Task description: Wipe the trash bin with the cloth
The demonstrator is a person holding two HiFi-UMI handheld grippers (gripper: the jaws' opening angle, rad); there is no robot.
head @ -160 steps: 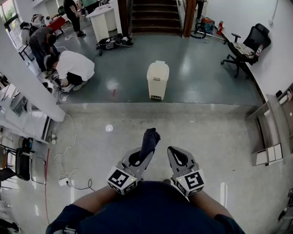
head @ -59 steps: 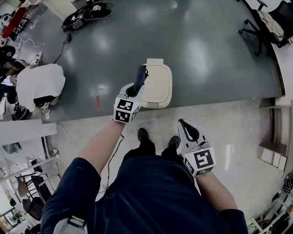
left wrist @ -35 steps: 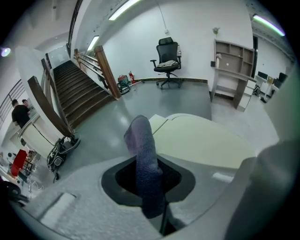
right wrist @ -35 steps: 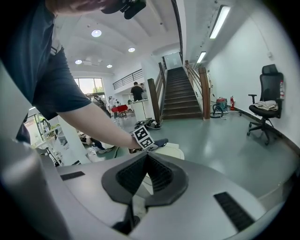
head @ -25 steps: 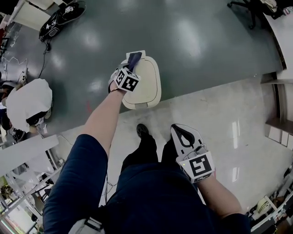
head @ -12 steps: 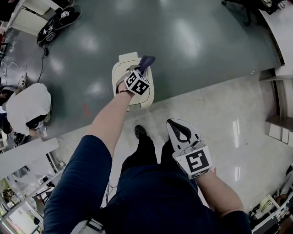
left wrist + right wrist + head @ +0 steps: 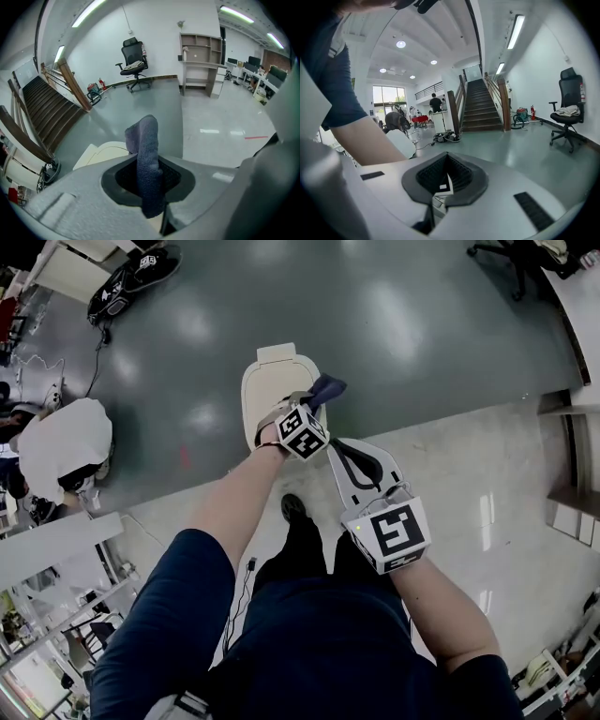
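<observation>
Well, my left tool (image 7: pixel 314 407) pinches the fuzzy dark-blue cloth (image 7: pixel 328 387) just above the rounded cream plastic trash bin (image 7: pixel 265 390); my right tool (image 7: pixel 339 444) sits closed, empty.

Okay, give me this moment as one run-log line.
left gripper: shut on dark blue cloth | cloth: over lid of cream plastic trash bin | right gripper: shut, empty

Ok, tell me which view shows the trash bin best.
The head view: it looks down on the trash bin, seen almost whole from above, only partly covered by the left gripper and cloth. The left gripper view catches just a sliver of the bin behind the jaws. The right gripper view does not show it.
</observation>
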